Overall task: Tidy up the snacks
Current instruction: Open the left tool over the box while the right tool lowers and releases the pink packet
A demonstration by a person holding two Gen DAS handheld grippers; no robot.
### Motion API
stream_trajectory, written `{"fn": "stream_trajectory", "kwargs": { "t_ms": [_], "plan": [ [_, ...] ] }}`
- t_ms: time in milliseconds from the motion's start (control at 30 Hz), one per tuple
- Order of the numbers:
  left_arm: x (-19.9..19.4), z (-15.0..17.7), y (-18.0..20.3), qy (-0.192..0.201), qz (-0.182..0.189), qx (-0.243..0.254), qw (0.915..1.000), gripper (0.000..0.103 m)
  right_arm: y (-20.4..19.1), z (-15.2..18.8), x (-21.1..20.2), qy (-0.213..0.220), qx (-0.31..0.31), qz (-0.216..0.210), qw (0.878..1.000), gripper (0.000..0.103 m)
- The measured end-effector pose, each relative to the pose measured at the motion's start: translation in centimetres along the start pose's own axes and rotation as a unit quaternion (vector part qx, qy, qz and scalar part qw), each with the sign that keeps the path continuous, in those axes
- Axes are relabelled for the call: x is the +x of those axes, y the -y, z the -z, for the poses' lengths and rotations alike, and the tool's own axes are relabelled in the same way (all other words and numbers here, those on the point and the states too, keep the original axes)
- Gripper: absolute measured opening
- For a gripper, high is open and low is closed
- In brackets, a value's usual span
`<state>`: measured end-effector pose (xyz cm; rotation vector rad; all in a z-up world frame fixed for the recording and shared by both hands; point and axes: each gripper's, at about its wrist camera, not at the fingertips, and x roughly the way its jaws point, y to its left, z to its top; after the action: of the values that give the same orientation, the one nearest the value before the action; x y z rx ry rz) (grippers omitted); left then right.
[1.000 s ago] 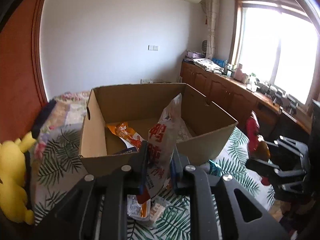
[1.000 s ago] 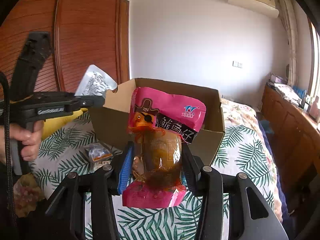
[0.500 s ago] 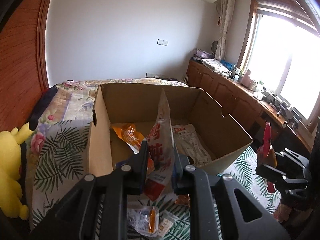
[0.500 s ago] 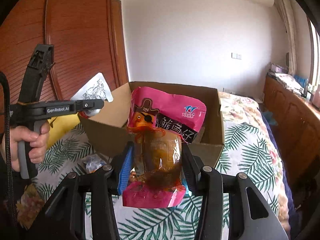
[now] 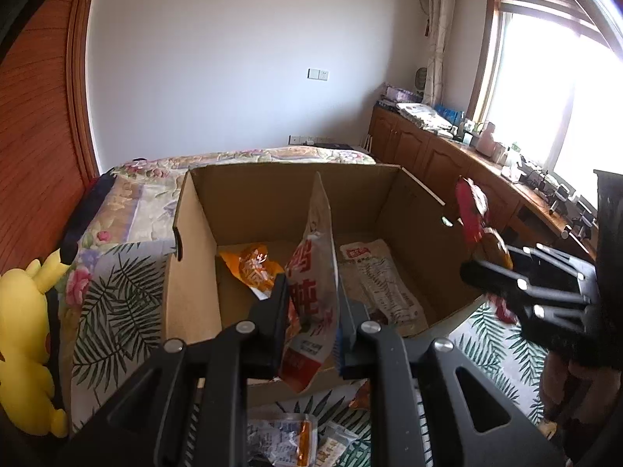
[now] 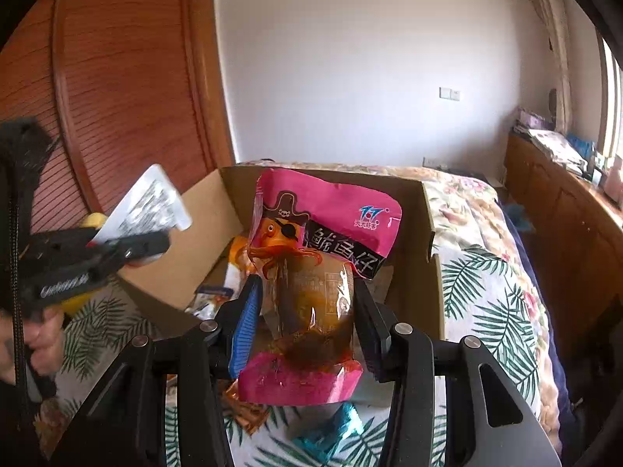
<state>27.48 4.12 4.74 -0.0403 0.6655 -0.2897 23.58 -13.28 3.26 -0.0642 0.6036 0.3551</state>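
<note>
Left wrist view: the left gripper (image 5: 311,319) occupies the lower centre of the frame. Its two fingers pinch a white snack packet (image 5: 313,292) with red characters; the packet stands upright and edge-on between them. Behind the packet, at frame centre, an open cardboard box (image 5: 194,303) rests on a leaf-print bedspread (image 5: 117,303). Inside the box, an orange snack packet (image 5: 253,268) lies at the left of the floor and a pale flat packet (image 5: 383,284) lies at the right. Loose small packets (image 5: 288,439) lie on the bedspread at the bottom edge, in front of the box. A yellow plush toy (image 5: 23,350) sits at the far left edge. The right gripper (image 5: 494,272) enters from the right edge, near the box's right wall.

Right wrist view: the right gripper (image 6: 307,315) fills the lower centre. Its fingers clamp a pink snack packet (image 6: 311,284) printed with a pirate fish; the packet stands upright in front of the cardboard box (image 6: 432,272). A blue wrapper (image 6: 331,432) lies on the bedspread (image 6: 483,292) at the bottom centre. At the left edge, the left gripper (image 6: 148,245) holds the white snack packet (image 6: 150,206) over the box's left wall.
</note>
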Motion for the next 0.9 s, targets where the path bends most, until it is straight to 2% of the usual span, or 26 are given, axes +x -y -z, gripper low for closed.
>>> {"fn": "stream_trajectory", "kwargs": {
  "t_ms": [200, 400, 633, 900],
  "plan": [
    [0.4, 0.5, -0.1, -0.004, -0.011, -0.006, 0.9999, 0.032, 1.1, -0.8, 1.3, -0.013, 0.048, -0.021, 0.999, 0.046],
    [0.2, 0.9, 0.1, -0.001, -0.019, 0.002, 0.9998, 0.043, 0.7, -1.1, 1.9, -0.015, 0.036, -0.004, 0.999, 0.046],
    [-0.4, 1.1, 0.3, 0.004, -0.037, 0.017, 0.9992, 0.050, 0.3, -1.7, 2.7, -0.020, 0.034, 0.016, 0.999, 0.047],
    [-1.0, 1.5, 0.5, 0.008, -0.049, 0.040, 0.9980, 0.053, 0.7, -0.9, 3.2, -0.017, 0.052, -0.005, 0.998, 0.054]
  ]
}}
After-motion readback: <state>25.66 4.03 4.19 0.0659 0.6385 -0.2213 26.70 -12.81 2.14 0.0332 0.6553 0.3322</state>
